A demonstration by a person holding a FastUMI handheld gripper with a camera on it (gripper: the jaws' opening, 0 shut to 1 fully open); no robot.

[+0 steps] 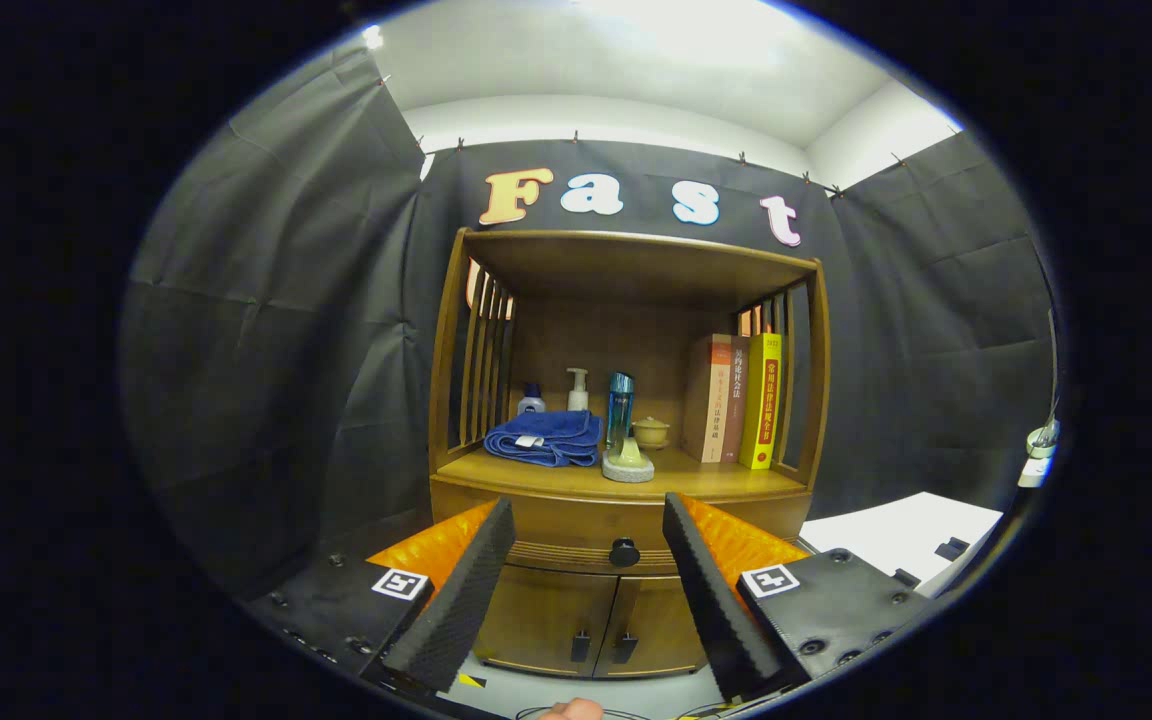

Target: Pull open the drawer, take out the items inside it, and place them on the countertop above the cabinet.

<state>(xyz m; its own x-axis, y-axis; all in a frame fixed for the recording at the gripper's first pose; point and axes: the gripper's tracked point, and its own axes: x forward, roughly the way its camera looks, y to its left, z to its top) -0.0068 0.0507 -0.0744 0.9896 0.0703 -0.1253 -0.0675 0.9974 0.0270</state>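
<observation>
1. My gripper (588,540) is spread wide, nothing between the fingers.
2. Drawer (576,553) shut, its dark knob (624,552) beyond the fingers, in the gap between them.
3. Countertop (716,483) above the drawer holds a folded blue towel (544,437), bottles, books (736,400).
4. Two cabinet doors (591,622) below, closed.

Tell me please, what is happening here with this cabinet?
A person holds a gripper, open, aimed at a wooden cabinet. The drawer is shut, and its dark knob sits between the fingers, beyond them, untouched. On the countertop are a folded blue towel, bottles and books. Nothing has been taken out yet.
</observation>
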